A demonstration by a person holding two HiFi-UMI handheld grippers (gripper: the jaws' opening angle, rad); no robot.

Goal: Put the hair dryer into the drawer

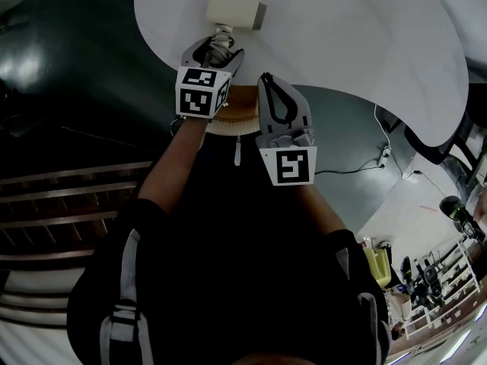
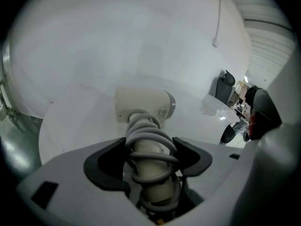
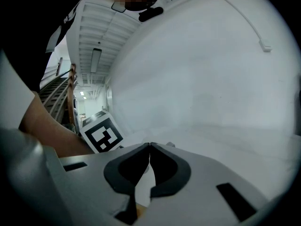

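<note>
A cream hair dryer (image 1: 236, 11) lies on the round white table (image 1: 342, 36), its grey cord coiled round the handle. My left gripper (image 1: 221, 48) reaches down over the table's near edge. Its jaws stand wide on either side of the handle and its pads touch the cord coils. In the left gripper view the hair dryer (image 2: 143, 105) points its body away and the handle runs back between the left gripper (image 2: 150, 149) jaws. My right gripper (image 1: 266, 78) hovers beside it to the right, shut and empty; in its own view the right gripper (image 3: 150, 145) tips meet over the white tabletop (image 3: 225, 140).
A tan round wooden piece (image 1: 228, 120) shows below the table edge, between the two grippers. A cable and power strip (image 1: 384, 158) lie on the dark floor to the right. Stairs (image 1: 61, 196) run along the left. Black chairs (image 2: 225, 84) stand beyond the table.
</note>
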